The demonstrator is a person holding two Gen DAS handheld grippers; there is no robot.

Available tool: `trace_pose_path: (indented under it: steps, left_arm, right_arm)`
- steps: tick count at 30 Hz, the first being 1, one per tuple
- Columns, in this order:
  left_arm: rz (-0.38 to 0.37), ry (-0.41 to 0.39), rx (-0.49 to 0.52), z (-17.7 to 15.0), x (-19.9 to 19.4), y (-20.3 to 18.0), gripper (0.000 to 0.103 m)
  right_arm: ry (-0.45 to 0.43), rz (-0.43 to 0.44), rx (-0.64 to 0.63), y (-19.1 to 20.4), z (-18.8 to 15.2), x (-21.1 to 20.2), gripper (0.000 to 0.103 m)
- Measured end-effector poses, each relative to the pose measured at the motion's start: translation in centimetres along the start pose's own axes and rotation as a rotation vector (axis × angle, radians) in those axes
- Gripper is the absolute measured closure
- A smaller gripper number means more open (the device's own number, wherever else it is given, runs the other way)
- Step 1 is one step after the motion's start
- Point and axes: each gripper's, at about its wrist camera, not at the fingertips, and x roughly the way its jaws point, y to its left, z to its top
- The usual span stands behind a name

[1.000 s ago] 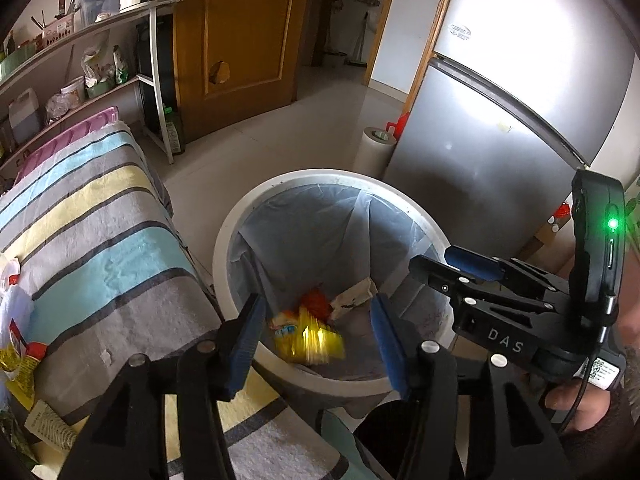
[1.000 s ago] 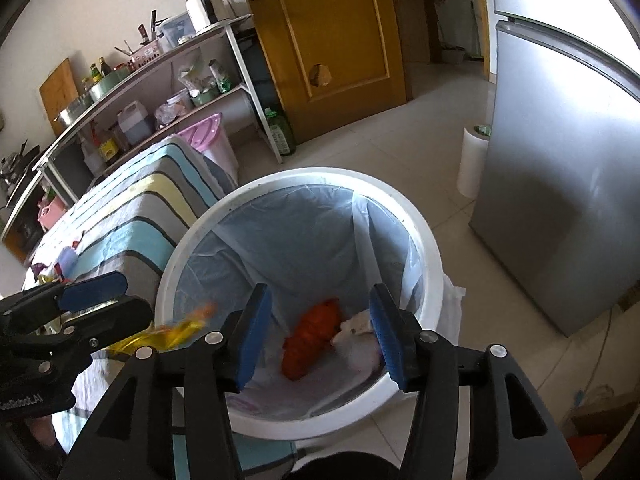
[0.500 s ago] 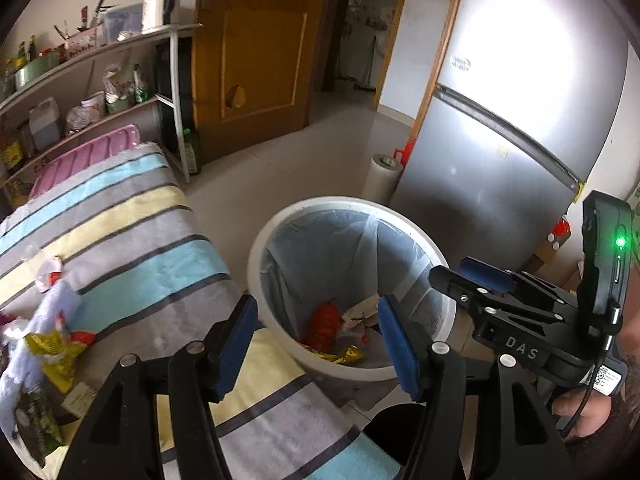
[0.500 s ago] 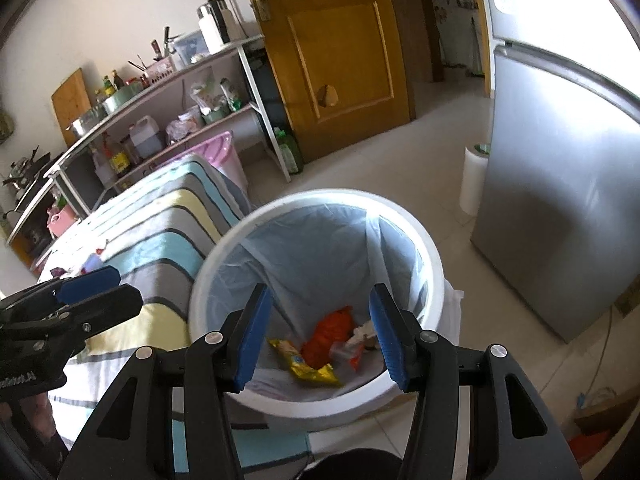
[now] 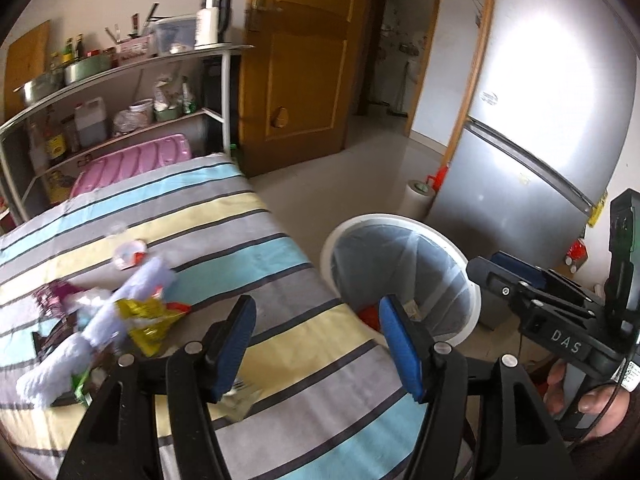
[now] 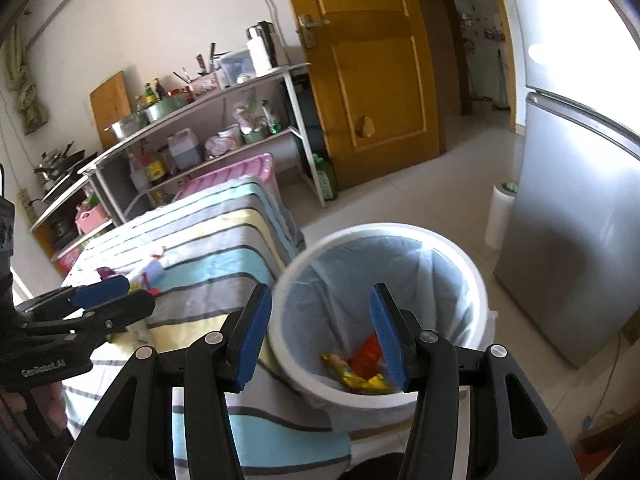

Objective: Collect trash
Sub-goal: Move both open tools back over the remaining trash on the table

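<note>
Both the left gripper (image 5: 316, 344) and the right gripper (image 6: 318, 334) are empty, jaws apart. The remaining wrappers (image 5: 148, 318) lie on the striped table's (image 5: 248, 240) left side, left of the lined bin (image 6: 472, 272). Approach low and pinch one crinkly wrapper at its edge.

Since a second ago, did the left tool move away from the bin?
Yes. The left tool has pulled back from the white bin: its tips framed the bin's inside, now the bin sits off to the right and the striped cloth lies under them.
</note>
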Motion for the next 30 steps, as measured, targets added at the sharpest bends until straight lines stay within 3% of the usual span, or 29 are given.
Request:
trace_pose_path:
  steps: [7,16,30]
  left_arm:
    - [0.060,-0.031,-0.044,-1.7,-2.7,4.1,0.036]
    - [0.210,-0.080,-0.120,-4.1,-6.1,10.2,0.031]
    - [0.267,-0.034,-0.223,-8.0,-7.6,18.1,0.025]
  right_arm:
    - [0.006,0.058,-0.045,3.5,-0.6,0.5,0.051]
    - [0.040,0.137,-0.106,7.9,-1.4,2.2,0.051]
    - [0.157,0.244,-0.231,14.7,-3.5,6.4,0.047]
